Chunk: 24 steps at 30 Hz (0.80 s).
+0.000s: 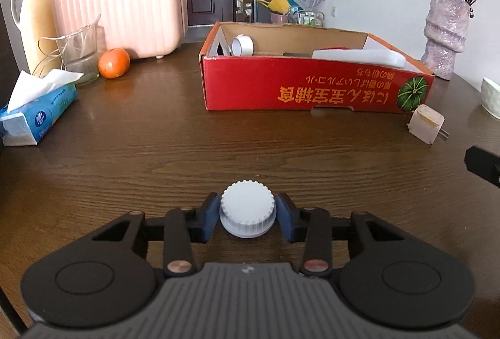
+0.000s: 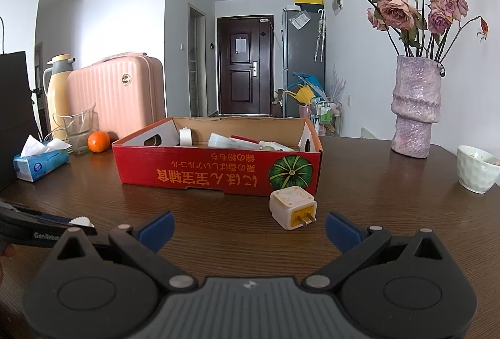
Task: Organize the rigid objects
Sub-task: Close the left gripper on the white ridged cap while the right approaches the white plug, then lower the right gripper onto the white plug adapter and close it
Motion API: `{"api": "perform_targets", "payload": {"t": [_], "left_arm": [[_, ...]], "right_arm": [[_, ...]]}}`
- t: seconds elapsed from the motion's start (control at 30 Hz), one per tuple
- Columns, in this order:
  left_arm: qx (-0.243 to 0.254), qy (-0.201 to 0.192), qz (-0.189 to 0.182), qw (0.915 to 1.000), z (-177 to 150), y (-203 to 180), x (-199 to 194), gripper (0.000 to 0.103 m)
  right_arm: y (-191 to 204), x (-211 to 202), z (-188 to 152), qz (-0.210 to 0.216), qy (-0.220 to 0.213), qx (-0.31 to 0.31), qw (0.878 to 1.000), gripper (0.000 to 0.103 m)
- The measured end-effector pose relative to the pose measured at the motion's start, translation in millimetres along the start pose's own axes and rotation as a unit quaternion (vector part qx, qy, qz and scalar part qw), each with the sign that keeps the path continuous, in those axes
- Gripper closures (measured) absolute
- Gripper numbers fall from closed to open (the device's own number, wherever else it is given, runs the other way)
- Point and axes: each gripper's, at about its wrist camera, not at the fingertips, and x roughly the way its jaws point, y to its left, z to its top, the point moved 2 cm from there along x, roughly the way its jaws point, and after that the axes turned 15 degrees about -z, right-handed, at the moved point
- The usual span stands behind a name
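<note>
The left gripper (image 1: 247, 215) was closed on the white ribbed cap (image 1: 247, 207), which stood on the desk (image 1: 156, 151). The right gripper (image 2: 250, 229) stood open, the charger plug (image 2: 292, 207) at its 12 o'clock, just before the red box (image 2: 218, 173).

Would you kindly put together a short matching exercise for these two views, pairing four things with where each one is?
Things:
1. white ridged cap
2. plug adapter
3. roll of tape
4. orange

Places:
A. inside the red box
B. on the table next to the glass jug
C. between the pads of the left gripper
D. on the table in front of the red box, ahead of the open right gripper

Pairs: 1-C, 2-D, 3-A, 4-B
</note>
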Motion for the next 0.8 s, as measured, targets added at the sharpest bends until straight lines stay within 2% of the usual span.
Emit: {"api": "perform_targets", "payload": {"t": [0.53, 0.8], "left_arm": [[0.022, -0.048, 0.008, 0.9986, 16.7, -10.1, -18.1, 0.063], [0.030, -0.061, 0.015, 0.9976, 30.8, -12.9, -17.3, 0.063]], "right_arm": [[0.5, 8.1, -1.6, -0.010, 0.016, -0.003, 1.000, 0.000], [-3.6, 30.8, 4.2, -0.027, 0.021, -0.003, 0.999, 0.000]]}}
